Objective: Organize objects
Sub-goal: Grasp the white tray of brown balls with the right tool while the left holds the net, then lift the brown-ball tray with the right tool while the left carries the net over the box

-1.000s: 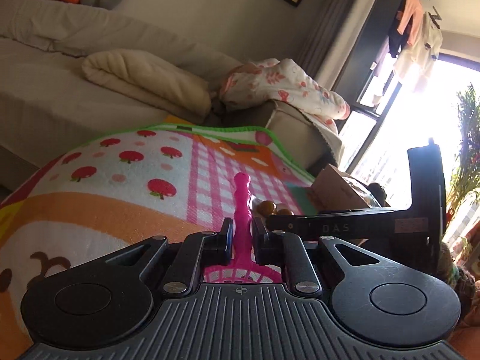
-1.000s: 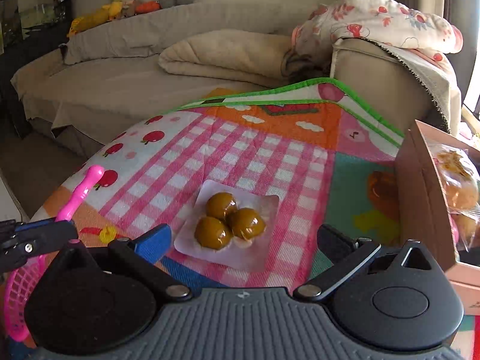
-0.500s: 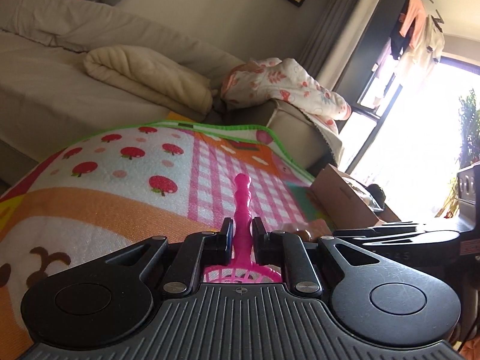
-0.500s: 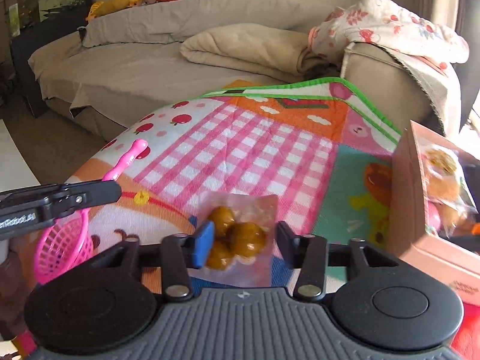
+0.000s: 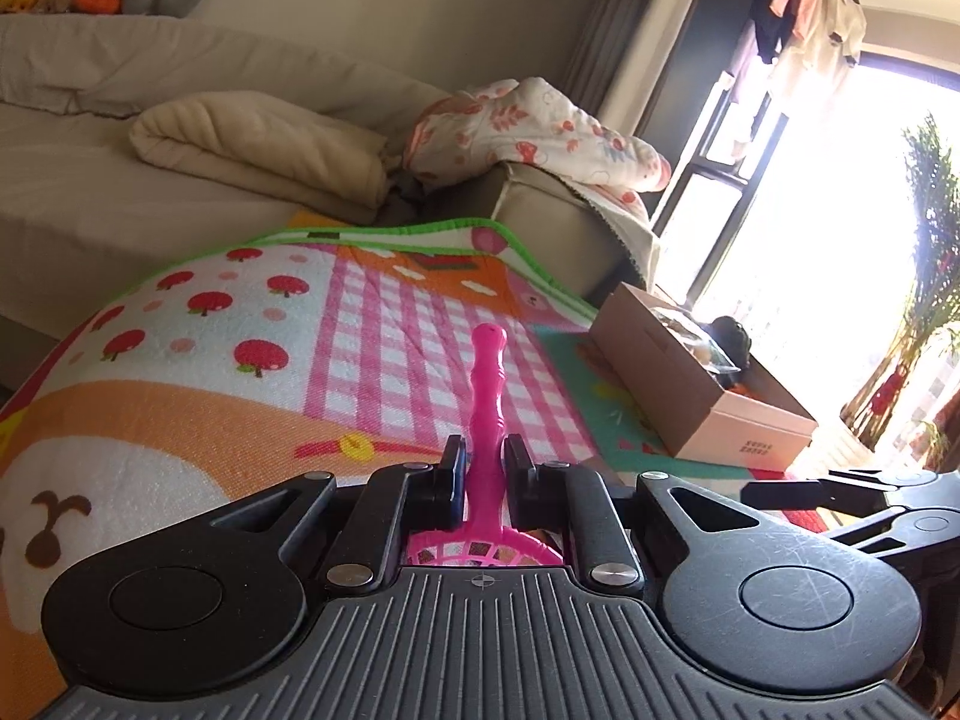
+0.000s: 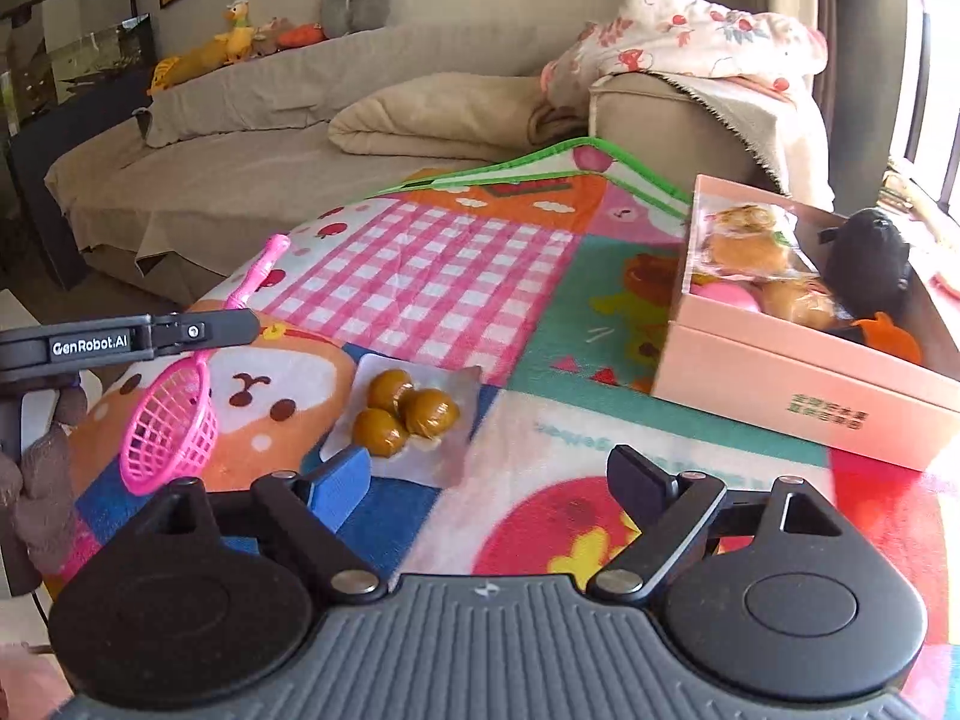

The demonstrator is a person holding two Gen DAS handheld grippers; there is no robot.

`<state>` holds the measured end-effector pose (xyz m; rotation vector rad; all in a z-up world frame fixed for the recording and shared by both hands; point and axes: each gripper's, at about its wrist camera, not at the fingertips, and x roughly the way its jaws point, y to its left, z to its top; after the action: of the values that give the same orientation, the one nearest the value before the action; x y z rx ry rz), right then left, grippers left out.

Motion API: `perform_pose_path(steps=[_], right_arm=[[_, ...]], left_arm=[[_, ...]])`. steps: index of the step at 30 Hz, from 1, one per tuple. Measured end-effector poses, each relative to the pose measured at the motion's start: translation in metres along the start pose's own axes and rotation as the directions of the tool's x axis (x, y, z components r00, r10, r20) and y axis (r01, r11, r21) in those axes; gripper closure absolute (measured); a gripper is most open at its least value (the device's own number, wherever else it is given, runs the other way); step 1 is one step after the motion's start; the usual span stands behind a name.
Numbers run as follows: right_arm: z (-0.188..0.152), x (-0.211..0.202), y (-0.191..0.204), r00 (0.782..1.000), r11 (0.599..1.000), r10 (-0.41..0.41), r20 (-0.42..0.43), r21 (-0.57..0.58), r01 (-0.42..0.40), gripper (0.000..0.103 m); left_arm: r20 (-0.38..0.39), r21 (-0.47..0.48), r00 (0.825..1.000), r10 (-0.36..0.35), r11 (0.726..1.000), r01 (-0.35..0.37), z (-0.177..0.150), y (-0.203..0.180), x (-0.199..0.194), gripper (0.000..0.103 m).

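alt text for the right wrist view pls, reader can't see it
The right claw hangs opening and empty above a colourful play mat, a packet of three brown balls lying just ahead of it. At left the left claw holds a pink toy net; a pink box of items sits at right.

Pretty clearly home living room: big beige sofa [image 6: 252,168] with folded blanket [image 6: 438,114], plush toys [image 6: 234,30] on backrest, kids' play mat [image 6: 456,258], laundry [image 5: 804,6] drying by window [image 5: 840,210].
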<state>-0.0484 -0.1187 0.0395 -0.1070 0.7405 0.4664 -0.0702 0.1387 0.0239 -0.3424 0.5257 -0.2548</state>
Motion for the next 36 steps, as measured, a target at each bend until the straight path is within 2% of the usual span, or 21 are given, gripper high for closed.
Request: perform_pose_path(steps=[6,7,8,10,12,15,19,23,27,31,36], right_arm=[[0.021,0.066,0.030,0.996,0.999,0.030,-0.088,-0.012,-0.031,0.014],[0.022,0.071,0.035,0.997,0.999,0.011,-0.078,-0.037,-0.014,0.013],[0.021,0.074,0.042,0.997,0.997,-0.013,-0.074,-0.078,0.007,0.017],[0.021,0.068,0.051,0.998,0.993,0.000,-0.070,-0.119,-0.008,0.030],[0.019,0.059,0.053,0.997,0.990,0.006,-0.078,-0.138,-0.017,0.030],[0.009,0.035,0.054,0.999,0.983,-0.034,-0.037,-0.181,0.027,0.031],[0.000,-0.015,0.033,0.999,0.990,-0.031,0.022,-0.139,0.034,0.031],[-0.016,-0.078,0.001,0.987,0.993,-0.098,0.130,-0.053,0.105,0.031],[-0.036,-0.126,-0.031,0.946,0.974,-0.227,0.230,0.038,0.225,0.030],[-0.054,-0.151,-0.061,0.916,0.953,-0.297,0.268,0.133,0.270,0.030],[-0.069,-0.154,-0.091,0.900,0.932,-0.346,0.266,0.205,0.298,0.030]], left_arm=[[-0.018,-0.011,1.000,0.000,1.000,0.000,-0.001,0.003,-0.004,0.087],[-0.019,-0.010,1.000,0.002,1.000,-0.002,-0.002,0.004,-0.005,0.087],[-0.019,-0.009,1.000,0.006,1.000,-0.006,-0.002,0.004,-0.006,0.087],[-0.021,-0.011,1.000,0.007,1.000,-0.007,-0.003,0.006,-0.008,0.087],[-0.028,-0.009,1.000,0.005,1.000,-0.006,-0.003,0.006,-0.009,0.087],[-0.042,0.005,0.999,-0.009,1.000,0.010,-0.005,0.000,-0.009,0.087],[-0.060,0.057,0.997,-0.052,0.997,0.055,-0.004,-0.022,-0.011,0.087],[-0.075,0.082,0.987,-0.142,0.986,0.148,0.016,-0.058,-0.006,0.087],[-0.070,0.158,0.967,-0.244,0.955,0.253,0.052,-0.122,0.019,0.087],[-0.103,0.205,0.936,-0.338,0.913,0.352,0.085,-0.189,0.066,0.087],[-0.125,0.196,0.915,-0.384,0.895,0.402,0.111,-0.249,0.125,0.087]])
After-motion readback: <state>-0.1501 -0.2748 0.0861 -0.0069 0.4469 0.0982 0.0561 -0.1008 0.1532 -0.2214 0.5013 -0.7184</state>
